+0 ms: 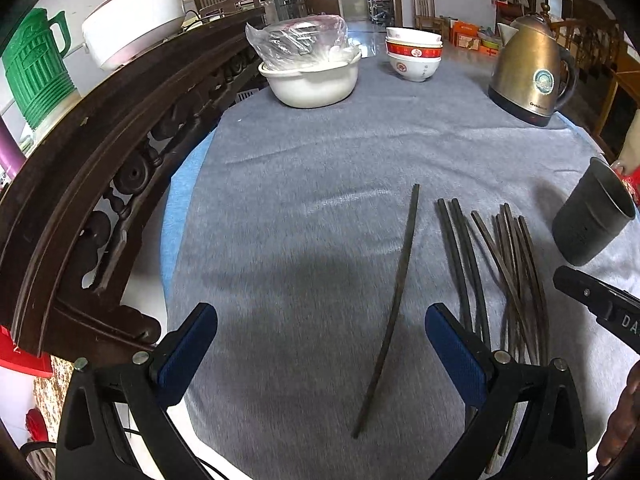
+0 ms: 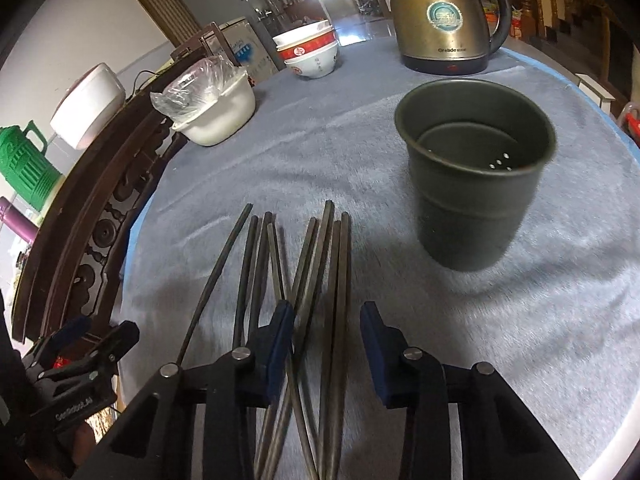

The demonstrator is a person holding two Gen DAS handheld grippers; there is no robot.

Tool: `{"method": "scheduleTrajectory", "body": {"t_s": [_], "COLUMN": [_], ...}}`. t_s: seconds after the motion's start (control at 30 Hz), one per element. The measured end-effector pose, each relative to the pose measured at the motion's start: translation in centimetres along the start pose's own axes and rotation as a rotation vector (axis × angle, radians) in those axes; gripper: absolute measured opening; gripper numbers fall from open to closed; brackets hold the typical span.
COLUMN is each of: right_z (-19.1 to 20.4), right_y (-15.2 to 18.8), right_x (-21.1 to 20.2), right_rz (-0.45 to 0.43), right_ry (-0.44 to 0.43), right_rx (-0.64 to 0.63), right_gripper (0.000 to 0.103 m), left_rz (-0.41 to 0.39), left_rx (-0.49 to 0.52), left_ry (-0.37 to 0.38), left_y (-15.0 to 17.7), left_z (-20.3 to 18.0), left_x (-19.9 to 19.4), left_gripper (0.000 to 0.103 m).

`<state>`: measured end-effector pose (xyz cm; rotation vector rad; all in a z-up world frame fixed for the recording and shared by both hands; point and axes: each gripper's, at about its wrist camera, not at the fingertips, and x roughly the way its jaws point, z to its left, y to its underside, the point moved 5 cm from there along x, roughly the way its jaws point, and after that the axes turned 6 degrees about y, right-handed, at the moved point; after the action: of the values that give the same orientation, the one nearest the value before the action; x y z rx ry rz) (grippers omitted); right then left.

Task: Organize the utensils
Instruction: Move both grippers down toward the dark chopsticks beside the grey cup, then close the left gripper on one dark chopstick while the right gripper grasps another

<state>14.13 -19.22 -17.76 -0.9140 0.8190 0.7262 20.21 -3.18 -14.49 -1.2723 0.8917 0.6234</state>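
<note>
Dark material: slim squared chopsticks (image 2: 320,280) are lying in a loose crossed bundle on the grey fleecy tablecloth (image 2: 500,340), long axes running away from the camera toward the far table edge
Stray piece: a single chopstick (image 1: 394,308) is lying apart to the left of the bundle, same heading
Right gripper (image 2: 327,332): sitting directly over the bundle, blue pads straddling several sticks, jaws partly closed but not visibly pressing on them yet
Left gripper (image 1: 320,344): gaping wide and empty, the stray stick lying between its pads
Nearer hand: the right one for the bundle, the left for the stray
Holder: a dull grey metal cup (image 2: 476,172), tapered, perforated, standing empty just right of and beyond the bundle
Handling: thin, smooth sticks are likely rolling or fanning if pinched unevenly
</note>
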Motion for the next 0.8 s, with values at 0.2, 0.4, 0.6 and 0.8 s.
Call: {"method": "scheduleTrajectory", "body": {"t_s": [0.2,0.4,0.6,0.8], "right_z": [-0.2,-1.0,-1.7,-1.8], "right_y": [-1.0,-1.4,-1.1,-1.0], "right_x": [1.4,2.7,3.6,4.3], "right_rz": [0.01,0.029,0.055,0.064], "right_ry": [0.02,0.033,0.036,0.041], "right_rx": [0.035,0.09,0.124,0.123], "right_gripper": [0.03,0.024,0.018,0.016], "left_rz": [-0.003,0.017,0.092,0.181], "left_rx": [0.012,0.011,0.0,-0.035], "left_ry": [0.016,0.067,0.16,0.254], "left_y": [-1.0,-2.1,-3.1,-3.7], "left_z": [-0.1,-0.2,-0.3,-1.1], "left_x": [1.0,2.7,5.7,8.7], "left_gripper": [0.103,0.103,0.099,0.078]}}
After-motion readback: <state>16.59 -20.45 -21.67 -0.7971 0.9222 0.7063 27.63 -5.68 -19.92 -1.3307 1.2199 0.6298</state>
